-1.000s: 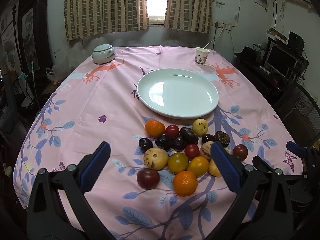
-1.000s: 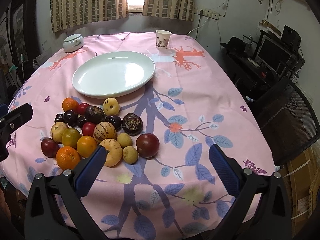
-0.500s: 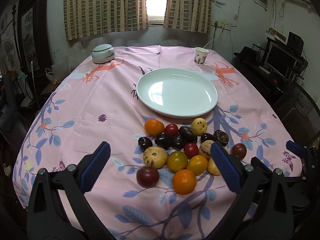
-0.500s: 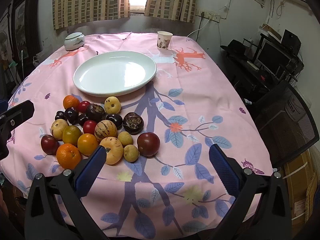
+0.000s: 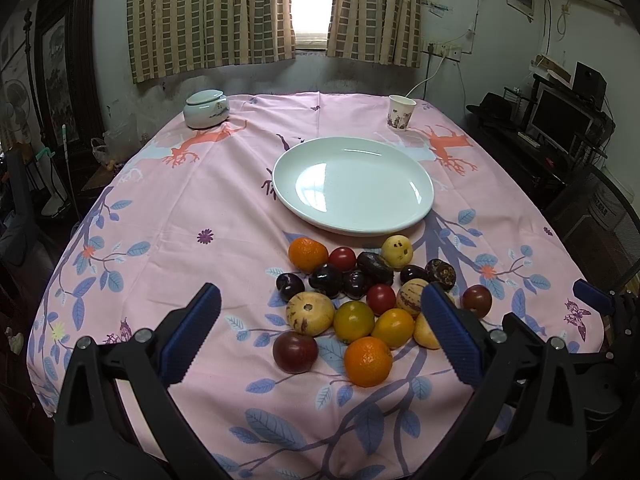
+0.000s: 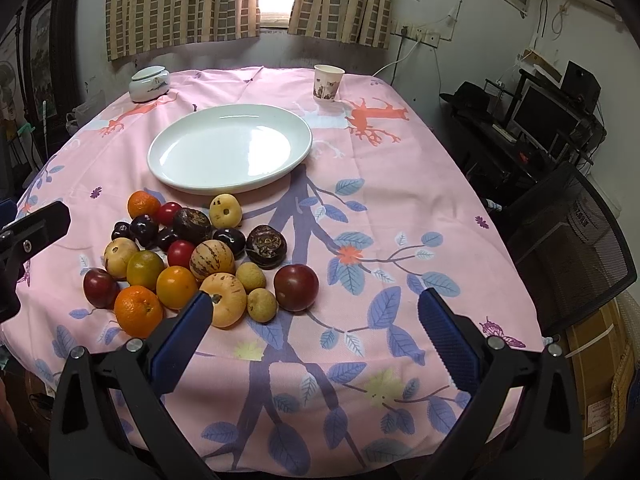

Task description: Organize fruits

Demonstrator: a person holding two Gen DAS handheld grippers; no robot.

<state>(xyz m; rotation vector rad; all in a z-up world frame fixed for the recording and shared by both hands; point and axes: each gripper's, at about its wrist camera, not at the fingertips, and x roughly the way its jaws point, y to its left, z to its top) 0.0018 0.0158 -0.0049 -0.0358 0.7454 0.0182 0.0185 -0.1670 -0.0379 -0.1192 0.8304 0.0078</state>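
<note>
Both grippers have drifted only a little over the last second: the pile of fruit sits a touch higher in the left view and the plate a touch lower in the right view, and nothing on the desk has shifted.

The left gripper hovers above the near edge of the desk, its blue fingers spread wide with nothing between them. The right gripper hangs off to the right of the fruit, also spread wide and holding nothing; its left finger shows just in front of a pale yellow fruit.

The fruit lies in a loose heap on the pink flowered cloth, on the near side of the white plate and close to its rim. An orange is nearest the left gripper, with a dark red plum just beside it. Behind them sit a striped yellow melon, a greenish-yellow citrus and a second orange-yellow one. Small dark plums, red tomatoes and another orange fill the far side. A second dark red plum rests at the right edge of the heap.

The plate has nothing on it. A paper cup and a lidded white jar stand at the far end of the desk, well apart from the fruit.
</note>
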